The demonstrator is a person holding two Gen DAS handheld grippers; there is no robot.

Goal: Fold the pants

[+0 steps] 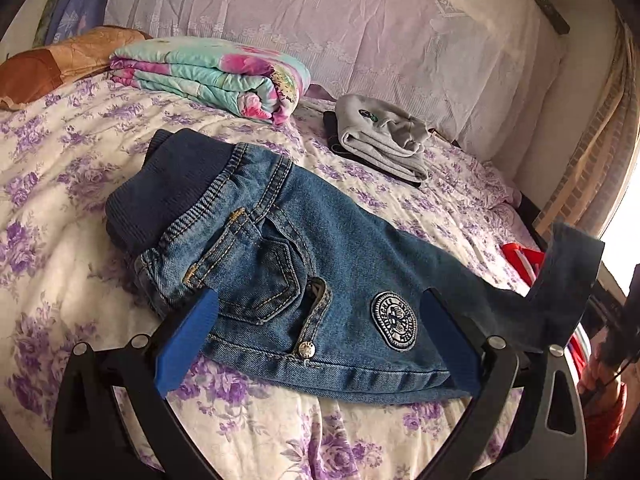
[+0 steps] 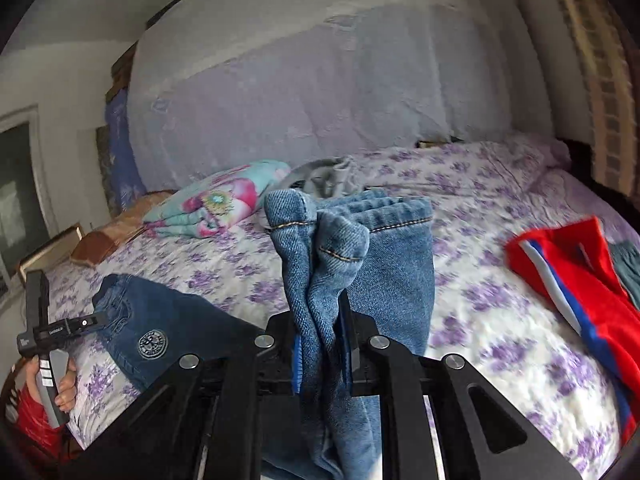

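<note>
Denim pants (image 1: 304, 264) lie flat; right gripper (image 2: 323, 344) clamps cuffs, left gripper (image 1: 320, 324) spread.

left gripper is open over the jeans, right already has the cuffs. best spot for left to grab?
Likely the ribbed waistband: it is the thick far end of the jeans, opposite the hems clamped in the right gripper. The left gripper now straddles the pocket area, open. Come in low from the near long edge, fingers across the band, so both layers are pinched.
</note>
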